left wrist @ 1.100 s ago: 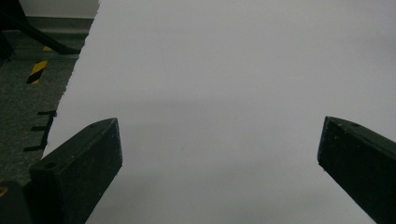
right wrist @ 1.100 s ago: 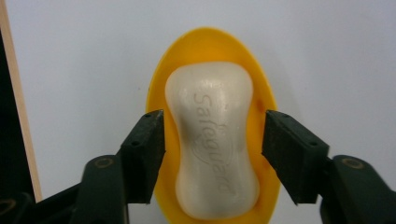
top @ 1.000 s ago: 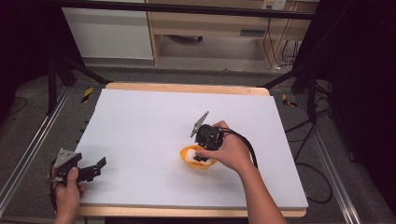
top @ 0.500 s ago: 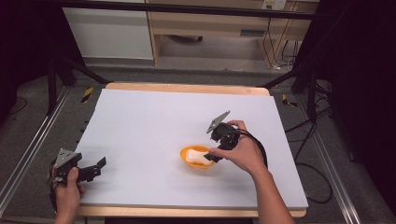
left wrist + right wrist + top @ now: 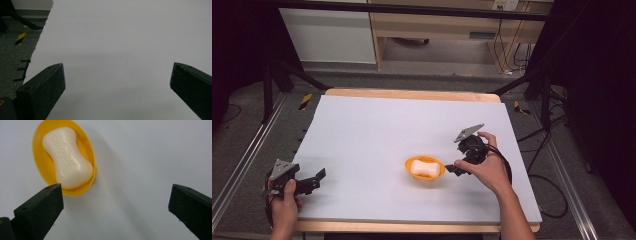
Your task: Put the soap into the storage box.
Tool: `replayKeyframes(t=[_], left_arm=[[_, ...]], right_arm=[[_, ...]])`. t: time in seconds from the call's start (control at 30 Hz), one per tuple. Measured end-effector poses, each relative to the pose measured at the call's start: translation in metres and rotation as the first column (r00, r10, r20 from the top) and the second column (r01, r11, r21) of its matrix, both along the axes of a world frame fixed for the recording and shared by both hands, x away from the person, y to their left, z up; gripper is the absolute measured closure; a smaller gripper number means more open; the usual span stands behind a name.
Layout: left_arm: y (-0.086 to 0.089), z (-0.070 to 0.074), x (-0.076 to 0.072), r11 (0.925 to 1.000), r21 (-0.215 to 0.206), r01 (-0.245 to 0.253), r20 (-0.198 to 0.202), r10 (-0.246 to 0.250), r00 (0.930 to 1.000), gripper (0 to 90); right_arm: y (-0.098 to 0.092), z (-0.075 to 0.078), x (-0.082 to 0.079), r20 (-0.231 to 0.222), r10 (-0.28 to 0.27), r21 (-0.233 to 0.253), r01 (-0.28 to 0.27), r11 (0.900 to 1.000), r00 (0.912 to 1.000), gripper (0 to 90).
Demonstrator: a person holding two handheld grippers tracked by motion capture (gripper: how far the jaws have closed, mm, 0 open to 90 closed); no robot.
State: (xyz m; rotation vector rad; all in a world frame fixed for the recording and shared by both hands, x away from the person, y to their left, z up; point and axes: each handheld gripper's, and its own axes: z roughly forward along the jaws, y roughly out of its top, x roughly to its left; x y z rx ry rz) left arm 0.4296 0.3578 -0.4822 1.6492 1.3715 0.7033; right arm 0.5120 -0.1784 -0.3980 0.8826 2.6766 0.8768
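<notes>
— Where's the soap [image 5: 67,157]?

— In the yellow dish [image 5: 45,170], mid-table, near side. Looks hard, slick, light; I'd pinch its narrow waist.

— Grippers?

— Right gripper [image 5: 455,168] just right of the dish, jaws apart, empty. Left gripper [image 5: 314,179] at the near-left edge, spread too.

The white bar of soap [image 5: 67,157] carries the embossed brand name "safeguard", running lengthwise along its upper face in raised lowercase letters, as read in the right gripper view. The bar lies in an orange dish [image 5: 41,167]. No other legible text, number or sign appears.
</notes>
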Motion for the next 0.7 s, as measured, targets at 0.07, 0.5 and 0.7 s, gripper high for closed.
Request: replayKeyframes(t=[0.07,0.5,0.7], left_arm=[[0.000,0.000,0.000,1.0000,0.003,0.000,0.003,0.000,1.0000,0.0],[0.000,0.000,0.000,1.0000,0.001,-0.002,0.004,0.002,1.0000,0.0],[0.000,0.000,0.000,1.0000,0.001,-0.003,0.004,0.003,1.0000,0.0]], right_arm=[[-0.007,-0.003,-0.002,0.000,-0.009,0.012,0.009,1.000,1.0000,0.4],[-0.053,-0.021,-0.016,0.004,-0.097,0.045,0.097,0.994,0.9953,0.5],[-0.073,-0.029,-0.023,0.002,-0.136,0.069,0.135,0.988,0.9907,0.5]])
